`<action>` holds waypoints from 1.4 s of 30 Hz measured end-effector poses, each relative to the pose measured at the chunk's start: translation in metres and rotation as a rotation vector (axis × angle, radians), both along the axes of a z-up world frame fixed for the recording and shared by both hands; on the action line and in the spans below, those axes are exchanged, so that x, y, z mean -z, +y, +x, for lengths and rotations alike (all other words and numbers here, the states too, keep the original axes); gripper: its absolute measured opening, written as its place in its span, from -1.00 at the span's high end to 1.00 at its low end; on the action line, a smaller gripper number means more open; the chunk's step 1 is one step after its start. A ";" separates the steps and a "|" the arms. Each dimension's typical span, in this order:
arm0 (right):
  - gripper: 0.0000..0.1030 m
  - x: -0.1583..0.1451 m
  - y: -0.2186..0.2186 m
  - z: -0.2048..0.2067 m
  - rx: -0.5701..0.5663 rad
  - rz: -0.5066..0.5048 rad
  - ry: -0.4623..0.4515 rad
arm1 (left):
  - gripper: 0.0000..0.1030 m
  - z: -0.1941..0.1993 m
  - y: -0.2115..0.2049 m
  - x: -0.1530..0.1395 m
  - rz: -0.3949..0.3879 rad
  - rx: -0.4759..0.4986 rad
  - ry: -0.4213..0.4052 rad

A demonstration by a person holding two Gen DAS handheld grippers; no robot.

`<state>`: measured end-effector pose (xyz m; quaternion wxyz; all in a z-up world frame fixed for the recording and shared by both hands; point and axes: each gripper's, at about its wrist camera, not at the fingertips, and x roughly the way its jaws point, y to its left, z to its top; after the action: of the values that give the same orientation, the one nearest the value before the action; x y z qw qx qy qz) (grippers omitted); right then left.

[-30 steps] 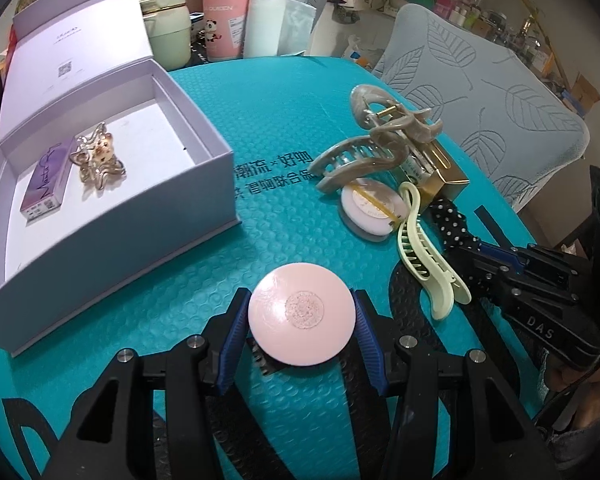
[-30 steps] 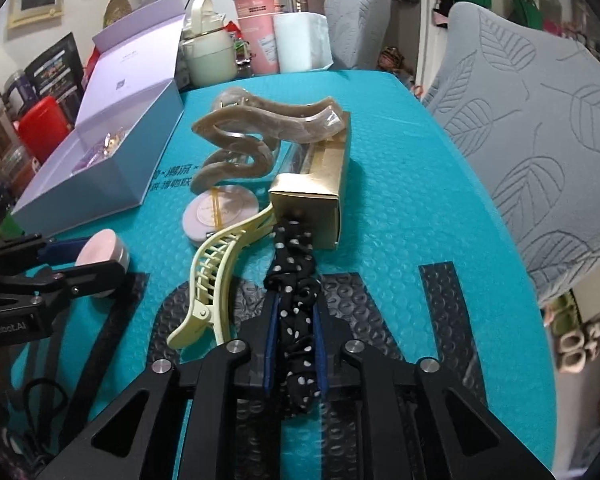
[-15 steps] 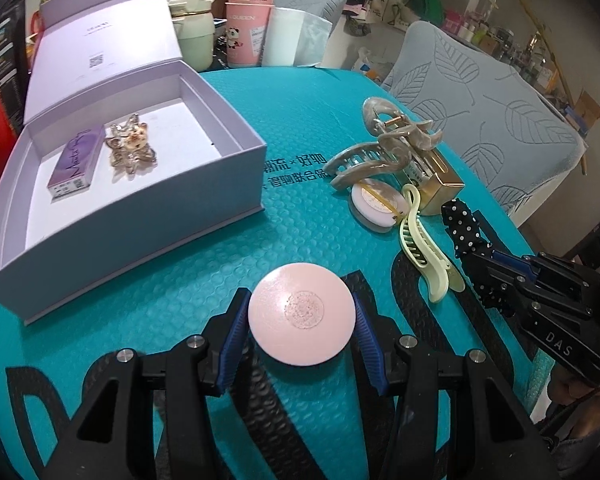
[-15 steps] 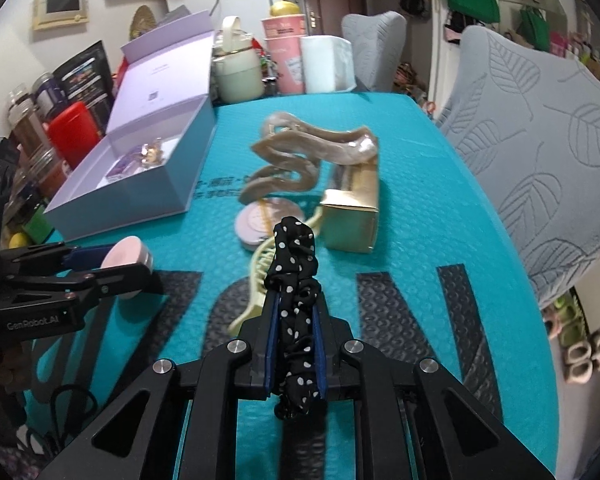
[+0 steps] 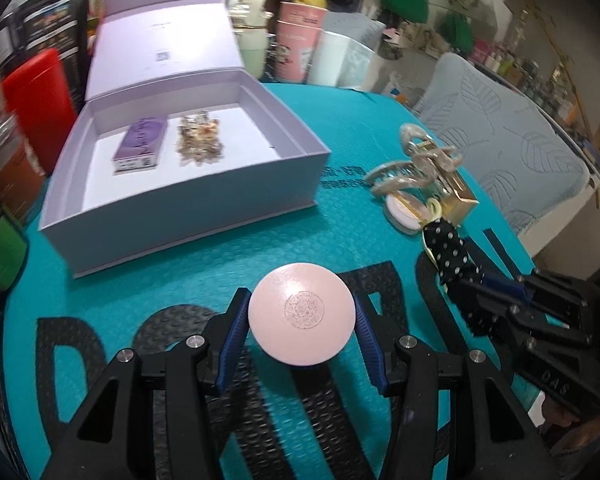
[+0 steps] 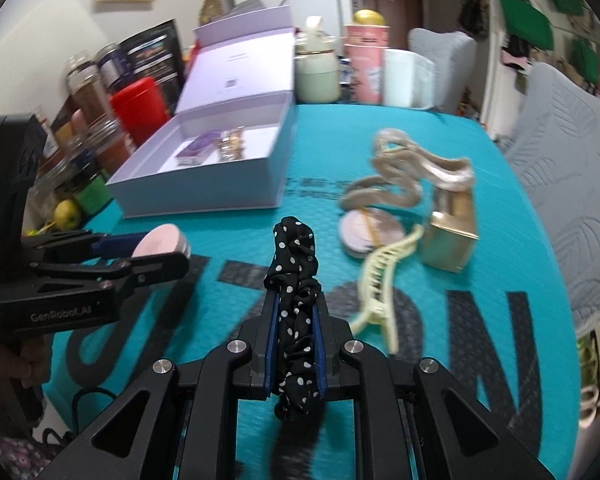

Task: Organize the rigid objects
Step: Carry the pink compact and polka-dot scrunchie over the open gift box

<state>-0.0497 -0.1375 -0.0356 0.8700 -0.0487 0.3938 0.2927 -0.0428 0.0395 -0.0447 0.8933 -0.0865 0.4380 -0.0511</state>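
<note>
My left gripper point(image 5: 302, 322) is shut on a round pink compact point(image 5: 302, 314) and holds it above the teal mat, in front of the open lilac box point(image 5: 188, 208). The box holds a purple packet point(image 5: 140, 144) and a gold ornament point(image 5: 200, 140). My right gripper point(image 6: 294, 312) is shut on a black polka-dot scrunchie point(image 6: 296, 276), lifted off the mat. A beige wavy hair claw point(image 6: 404, 180), a second pink compact point(image 6: 370, 230), a pale yellow hair clip point(image 6: 380, 280) and a gold box point(image 6: 452, 232) lie to the right.
Cups and a jug point(image 6: 316, 68) stand at the table's far edge. Jars and a red canister point(image 6: 138, 108) crowd the left side. A grey leaf-pattern chair point(image 5: 512, 148) stands right of the table. The teal mat point(image 5: 180, 280) lies between box and grippers.
Both grippers have risen and pulled back from the pile, each keeping its object. The scrunchie has come up off the mat. The box now sits more central in the left view.
</note>
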 end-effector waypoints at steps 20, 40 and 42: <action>0.70 -0.016 0.071 -0.001 -0.228 0.017 -0.026 | 0.02 -0.008 0.056 -0.016 0.011 -0.173 -0.027; 0.70 -0.040 0.096 0.038 -0.246 0.030 -0.058 | 0.02 0.029 0.073 -0.040 0.032 -0.155 -0.070; 0.70 -0.044 0.096 0.042 -0.247 0.030 -0.066 | 0.02 0.035 0.073 -0.042 0.028 -0.150 -0.075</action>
<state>-0.0079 -0.0414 0.0088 0.8405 -0.0935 0.3517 0.4015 -0.0077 0.1127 -0.0023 0.9115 -0.1046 0.3974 0.0190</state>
